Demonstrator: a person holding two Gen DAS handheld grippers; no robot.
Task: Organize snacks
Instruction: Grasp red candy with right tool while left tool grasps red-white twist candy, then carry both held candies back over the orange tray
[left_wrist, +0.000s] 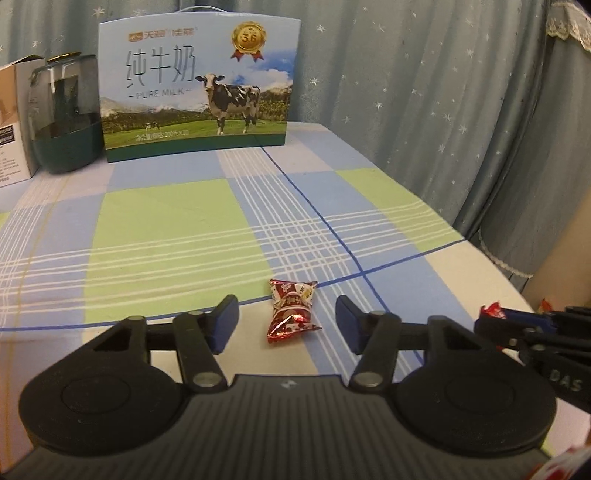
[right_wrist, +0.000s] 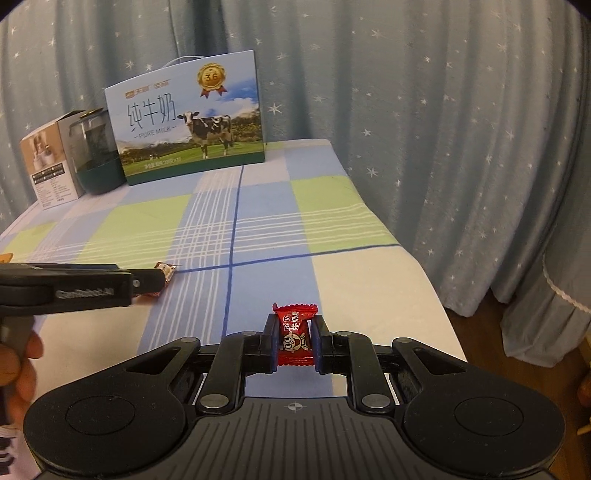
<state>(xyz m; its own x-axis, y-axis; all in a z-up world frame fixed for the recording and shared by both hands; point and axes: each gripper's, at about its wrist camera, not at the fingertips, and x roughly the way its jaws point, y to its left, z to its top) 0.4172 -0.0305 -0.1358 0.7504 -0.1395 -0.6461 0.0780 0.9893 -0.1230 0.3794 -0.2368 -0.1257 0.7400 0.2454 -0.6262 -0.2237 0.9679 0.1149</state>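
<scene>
A wrapped candy in a red and silver wrapper (left_wrist: 291, 314) lies on the checked tablecloth (left_wrist: 166, 236), between the blue pads of my left gripper (left_wrist: 287, 323). Both pads stand clear of it, so this gripper is open. From the right wrist view the same gripper (right_wrist: 157, 278) comes in from the left, level with that candy (right_wrist: 167, 270). My right gripper (right_wrist: 294, 343) is shut on a small red candy (right_wrist: 295, 338) and holds it just above the cloth. It also shows at the right edge of the left wrist view (left_wrist: 485, 321), with the red candy (left_wrist: 493, 311) at its tip.
A pure milk carton with a cow picture (left_wrist: 199, 85) stands at the back. Left of it are a dark green jar (left_wrist: 64, 114) and a white box (right_wrist: 48, 166). Blue starred curtains (right_wrist: 443, 129) hang behind and right of the table's right edge (right_wrist: 424, 273). A person's hand (right_wrist: 18, 369) is at the left.
</scene>
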